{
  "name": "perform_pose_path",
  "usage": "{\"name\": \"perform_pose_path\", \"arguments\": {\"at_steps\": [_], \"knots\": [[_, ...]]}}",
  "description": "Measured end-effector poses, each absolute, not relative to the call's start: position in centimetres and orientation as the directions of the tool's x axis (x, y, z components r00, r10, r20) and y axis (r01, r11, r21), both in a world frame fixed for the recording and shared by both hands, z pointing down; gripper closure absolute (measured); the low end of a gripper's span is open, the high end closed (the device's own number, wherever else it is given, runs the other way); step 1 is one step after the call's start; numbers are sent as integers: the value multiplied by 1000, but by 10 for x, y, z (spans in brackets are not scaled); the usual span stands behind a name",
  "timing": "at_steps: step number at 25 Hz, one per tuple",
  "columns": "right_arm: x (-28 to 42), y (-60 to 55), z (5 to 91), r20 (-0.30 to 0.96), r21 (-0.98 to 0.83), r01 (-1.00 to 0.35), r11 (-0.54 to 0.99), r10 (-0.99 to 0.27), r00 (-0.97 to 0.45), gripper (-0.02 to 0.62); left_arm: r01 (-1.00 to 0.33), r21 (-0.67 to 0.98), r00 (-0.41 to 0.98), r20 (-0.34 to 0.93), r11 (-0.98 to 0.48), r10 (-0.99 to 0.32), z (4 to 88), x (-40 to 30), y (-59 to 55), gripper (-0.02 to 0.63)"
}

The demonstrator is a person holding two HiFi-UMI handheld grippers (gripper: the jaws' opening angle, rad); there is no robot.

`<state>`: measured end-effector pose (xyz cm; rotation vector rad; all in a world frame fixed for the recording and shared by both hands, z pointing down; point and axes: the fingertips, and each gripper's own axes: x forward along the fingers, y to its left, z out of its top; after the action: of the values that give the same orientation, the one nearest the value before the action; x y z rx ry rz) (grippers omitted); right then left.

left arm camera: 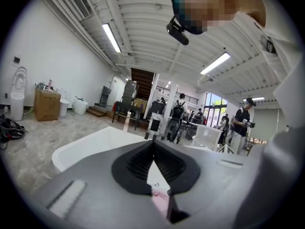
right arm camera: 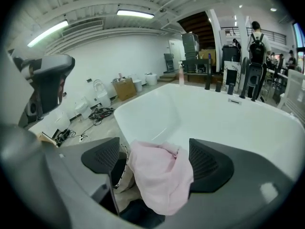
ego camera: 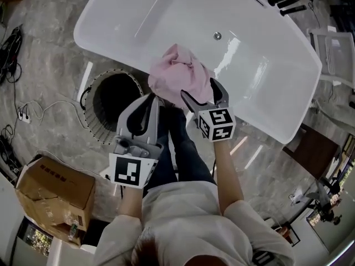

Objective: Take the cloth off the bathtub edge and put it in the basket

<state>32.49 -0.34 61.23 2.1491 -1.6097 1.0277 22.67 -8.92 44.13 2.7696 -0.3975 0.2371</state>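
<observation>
A pink cloth (ego camera: pixel 177 76) lies crumpled over the near edge of the white bathtub (ego camera: pixel 260 65). Left of it on the floor stands the dark round basket (ego camera: pixel 113 101). My right gripper (ego camera: pixel 201 92) is open at the cloth's right side. In the right gripper view the cloth (right arm camera: pixel 159 175) hangs between the wide-apart pads of the right gripper (right arm camera: pixel 155 152), lying against the right pad and apart from the left one. My left gripper (ego camera: pixel 152 101) is shut and holds nothing, just below the cloth's left corner. In the left gripper view its tips (left arm camera: pixel 153 142) meet above the tub (left arm camera: pixel 90 147).
A cardboard box (ego camera: pixel 55 195) sits at the lower left, and cables with a power strip (ego camera: pixel 22 115) run along the left floor. Black taps (ego camera: pixel 285 1) stand on the tub's far rim, with a white chair (ego camera: pixel 333 51) beyond. The person's dark trouser legs (ego camera: pixel 180 148) stand against the tub.
</observation>
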Motion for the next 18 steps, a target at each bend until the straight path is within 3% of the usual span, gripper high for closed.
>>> {"name": "perform_pose_path", "arguments": {"at_steps": [7,12,18], "knots": [[337,8,694,774,-188,-882,-432,-618,137,156,-291,258,948,210,-921,-240,479,230,-92,592],[331,18,740,838,-190,-879,-437,-539,88,118,-298,294,945,224,-908,-237,493,228,-88,592],[326,22,776,871,-140,-903,-406,-484,83,120,-330,369,936,247,-869,-250,492,229,-88,592]]}}
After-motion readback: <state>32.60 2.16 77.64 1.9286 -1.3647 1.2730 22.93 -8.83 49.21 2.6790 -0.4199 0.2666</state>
